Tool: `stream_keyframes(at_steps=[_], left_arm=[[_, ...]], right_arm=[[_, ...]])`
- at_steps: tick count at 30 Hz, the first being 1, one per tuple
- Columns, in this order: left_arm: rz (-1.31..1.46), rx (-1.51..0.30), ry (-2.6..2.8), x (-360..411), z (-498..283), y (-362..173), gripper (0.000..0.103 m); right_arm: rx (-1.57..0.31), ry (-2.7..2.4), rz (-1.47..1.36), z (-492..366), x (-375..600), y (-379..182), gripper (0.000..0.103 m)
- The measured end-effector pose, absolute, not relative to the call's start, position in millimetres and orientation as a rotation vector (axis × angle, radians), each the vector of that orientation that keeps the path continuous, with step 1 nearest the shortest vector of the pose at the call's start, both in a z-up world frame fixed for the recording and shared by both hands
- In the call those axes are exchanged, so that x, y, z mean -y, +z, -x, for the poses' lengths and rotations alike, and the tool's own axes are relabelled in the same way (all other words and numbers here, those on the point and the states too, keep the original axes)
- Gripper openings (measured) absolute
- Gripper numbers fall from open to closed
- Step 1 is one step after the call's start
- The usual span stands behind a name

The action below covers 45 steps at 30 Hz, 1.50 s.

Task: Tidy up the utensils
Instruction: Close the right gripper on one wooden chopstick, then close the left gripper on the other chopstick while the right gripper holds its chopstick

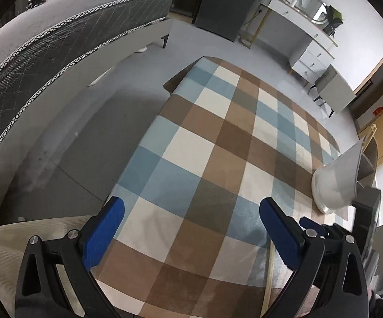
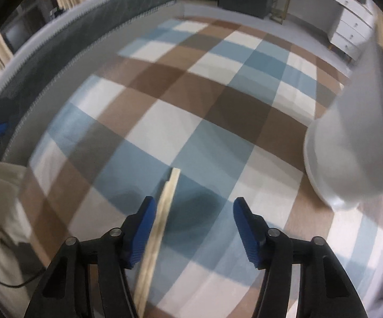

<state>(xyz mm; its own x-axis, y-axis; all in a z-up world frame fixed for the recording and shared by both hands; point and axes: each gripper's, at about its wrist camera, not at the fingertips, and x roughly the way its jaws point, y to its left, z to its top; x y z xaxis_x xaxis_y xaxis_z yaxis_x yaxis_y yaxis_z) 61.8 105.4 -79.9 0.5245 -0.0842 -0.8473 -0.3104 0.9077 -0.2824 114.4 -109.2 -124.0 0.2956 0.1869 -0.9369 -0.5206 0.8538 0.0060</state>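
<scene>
Left gripper [image 1: 191, 212]: two black plastic arms, angular, triangular cut-outs near base. Round silver screws at pivots, two per arm. Fingers [image 1: 104, 233] tipped with bright blue ribbed pads, rounded ends. Right gripper [image 2: 194, 212]: same build, black arms, silver screws, blue ribbed pads on fingers [image 2: 142, 232]; view motion-blurred, finer markings probably unreadable.

Right gripper [image 2: 194, 209]: blue-padded fingers [image 2: 143, 228] spread apart, aimed steeply down at a checked cloth [image 2: 218, 100] on the worktop. Pale chopsticks [image 2: 159, 225] lie on the cloth between the fingers, just beside the left pad; contact unclear. White bowl [image 2: 350, 153], tilted, at the right edge; view blurred.
</scene>
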Motion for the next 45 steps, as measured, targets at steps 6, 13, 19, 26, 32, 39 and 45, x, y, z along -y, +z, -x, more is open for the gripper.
stream_keyframes(at_steps=[6,13,19,26,32,39,45], left_arm=[[0.473,-1.043,0.151,-116.2,-60.6,-83.3,0.099],[0.492,-1.063,0.138,-117.3,-62.3,-83.5,0.099],[0.518,-1.091,0.145,-124.0,-62.1,-86.3,0.099],[0.523,-1.100,0.149,-127.6,-60.6,-87.3,0.099],[0.495,-1.116,0.148,-121.1,-61.5,-91.0,0.099],[0.421,-1.158,0.079,-91.8,-68.8,-98.0,0.099],[0.334,-1.206,0.031,-60.2,-75.0,-108.1,0.099]], right_arm=[[-1.205,0.508,0.439,-117.9,96.6,-131.6,0.035],[-1.233,0.495,0.454,-121.2,86.3,-134.1,0.034],[-1.272,0.502,0.435,-124.9,72.7,-133.4,0.020],[-1.259,0.532,0.386,-118.6,67.4,-130.6,0.006],[-1.127,0.515,0.240,-112.7,90.5,-98.1,0.006],[-0.941,0.509,0.057,-99.3,127.6,-48.3,0.005],[-0.880,0.477,-0.129,-88.0,176.4,-35.8,0.005]])
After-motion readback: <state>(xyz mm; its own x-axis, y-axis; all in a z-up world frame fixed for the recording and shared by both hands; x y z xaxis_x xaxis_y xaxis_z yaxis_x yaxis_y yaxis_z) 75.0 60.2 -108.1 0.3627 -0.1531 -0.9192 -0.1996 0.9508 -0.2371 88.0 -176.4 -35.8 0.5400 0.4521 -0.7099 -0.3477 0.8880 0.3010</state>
